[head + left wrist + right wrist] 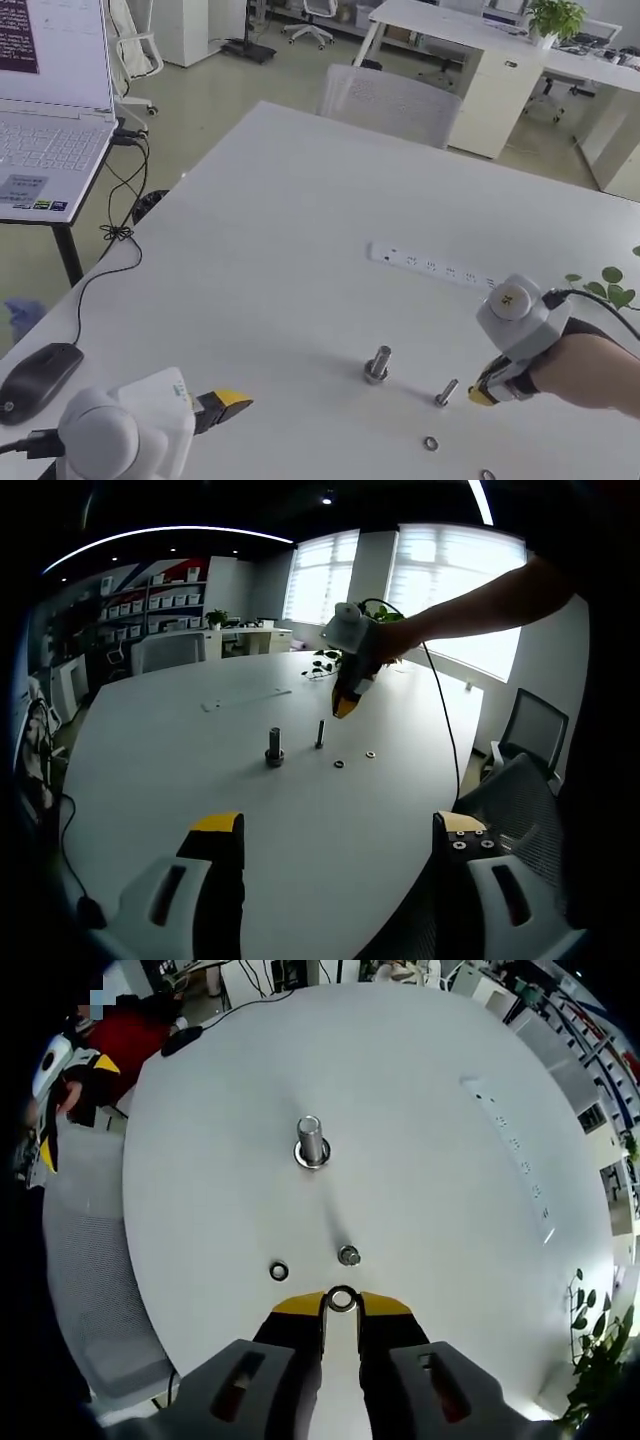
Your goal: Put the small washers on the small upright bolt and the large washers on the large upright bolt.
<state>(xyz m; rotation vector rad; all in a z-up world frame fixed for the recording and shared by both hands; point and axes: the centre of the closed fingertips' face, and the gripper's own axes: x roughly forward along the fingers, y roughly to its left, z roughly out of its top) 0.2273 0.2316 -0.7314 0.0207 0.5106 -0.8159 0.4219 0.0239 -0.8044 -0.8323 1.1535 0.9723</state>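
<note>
I see the large steel bolt (377,365) standing head-down toward the near edge of the bench (300,200), with the slimmer small bolt (446,392) upright beside it. The first washer (431,443) and second washer (487,475) lie flat, nearer that edge.

A power strip (430,266) lies on the white table (280,220) beyond the right claw (479,396), a plant (610,285) right of it; chair (385,100) and desks (445,18) stand farther off.

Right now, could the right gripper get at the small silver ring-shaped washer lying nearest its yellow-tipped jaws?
Probably yes. The washer lies flat on the white table just ahead of the right gripper, whose jaws stand slightly apart, with nothing between. The small silver upright bolt stands beyond it, apart.
</note>
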